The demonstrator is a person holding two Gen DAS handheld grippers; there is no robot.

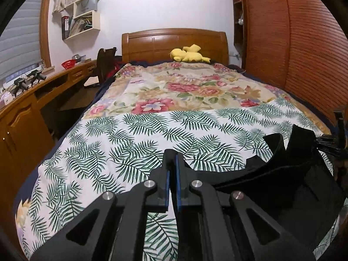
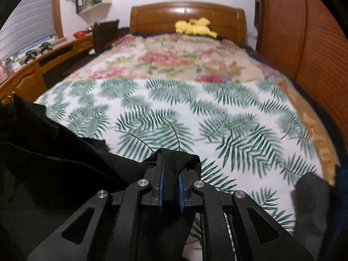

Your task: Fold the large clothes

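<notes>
A black garment (image 2: 54, 152) hangs slack between my two grippers above the palm-leaf sheet (image 2: 195, 113) at the foot of the bed. In the right wrist view, my right gripper (image 2: 170, 174) is shut on a thick bunch of the garment, which drapes over its fingertips and rises toward the left edge. In the left wrist view, the black garment (image 1: 282, 174) runs from the right finger of my left gripper (image 1: 172, 158) across to the right gripper (image 1: 339, 141). The left jaws are shut. Sheet shows through the rear gap, so any pinch is at the tips.
A floral quilt (image 1: 184, 87) covers the far half of the bed, with a yellow plush toy (image 1: 189, 54) at the wooden headboard (image 1: 174, 41). A wooden desk (image 1: 32, 100) runs along the left and a slatted wardrobe (image 1: 293, 43) stands on the right. A blurred grey shape (image 2: 311, 200) sits at the bed's near right corner.
</notes>
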